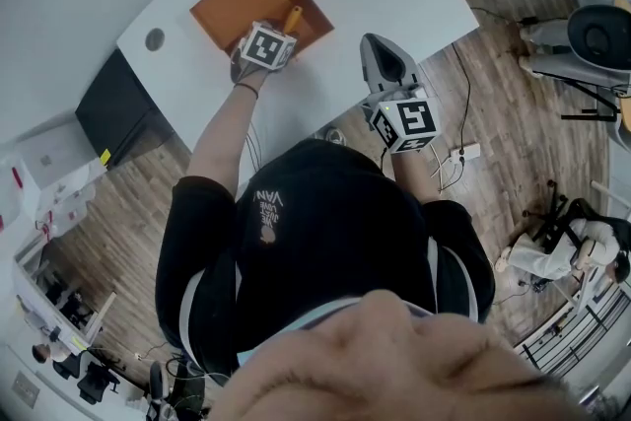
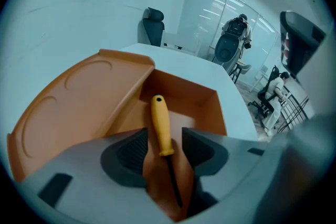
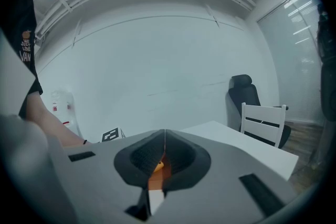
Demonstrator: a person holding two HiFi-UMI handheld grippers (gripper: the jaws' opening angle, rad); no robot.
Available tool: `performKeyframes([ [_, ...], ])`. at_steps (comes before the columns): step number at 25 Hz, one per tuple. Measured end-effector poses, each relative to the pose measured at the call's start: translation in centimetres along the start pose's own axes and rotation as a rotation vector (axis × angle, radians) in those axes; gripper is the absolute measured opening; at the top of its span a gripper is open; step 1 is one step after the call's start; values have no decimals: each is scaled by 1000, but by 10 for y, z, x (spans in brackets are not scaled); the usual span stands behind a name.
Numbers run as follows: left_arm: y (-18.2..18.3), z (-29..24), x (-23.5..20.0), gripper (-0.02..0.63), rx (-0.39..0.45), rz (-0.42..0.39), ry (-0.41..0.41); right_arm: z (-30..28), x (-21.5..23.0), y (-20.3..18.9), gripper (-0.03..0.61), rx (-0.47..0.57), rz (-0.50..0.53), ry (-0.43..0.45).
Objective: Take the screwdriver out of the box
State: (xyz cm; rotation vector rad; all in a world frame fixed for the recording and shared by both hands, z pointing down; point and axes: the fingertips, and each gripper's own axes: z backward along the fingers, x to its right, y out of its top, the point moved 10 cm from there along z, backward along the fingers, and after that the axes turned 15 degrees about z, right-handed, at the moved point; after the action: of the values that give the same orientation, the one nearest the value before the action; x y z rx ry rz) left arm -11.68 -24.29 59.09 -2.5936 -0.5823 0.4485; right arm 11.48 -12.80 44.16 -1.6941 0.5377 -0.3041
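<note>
Lying screwdriver (image 2: 160, 124), handle toward box (image 2: 184, 93) back

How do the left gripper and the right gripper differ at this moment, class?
The left gripper has its jaws apart; the right gripper has them shut. The left gripper straddles the yellow screwdriver in the orange box; the right gripper is empty. Both have dark ribbed pads.

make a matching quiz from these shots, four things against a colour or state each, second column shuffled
1. screwdriver
2. box
3. left gripper
4. right gripper

A. jaws together
B. orange, open
C. yellow handle, dark shaft
D. jaws apart, either side of the screwdriver

Pairs: 1-C, 2-B, 3-D, 4-A
</note>
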Motion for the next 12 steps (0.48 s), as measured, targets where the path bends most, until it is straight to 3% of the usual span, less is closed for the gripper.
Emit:
performKeyframes([
  [12,2,-13,10,179,-80,-64,57,4,-4,1,12,-11,-4,-1],
])
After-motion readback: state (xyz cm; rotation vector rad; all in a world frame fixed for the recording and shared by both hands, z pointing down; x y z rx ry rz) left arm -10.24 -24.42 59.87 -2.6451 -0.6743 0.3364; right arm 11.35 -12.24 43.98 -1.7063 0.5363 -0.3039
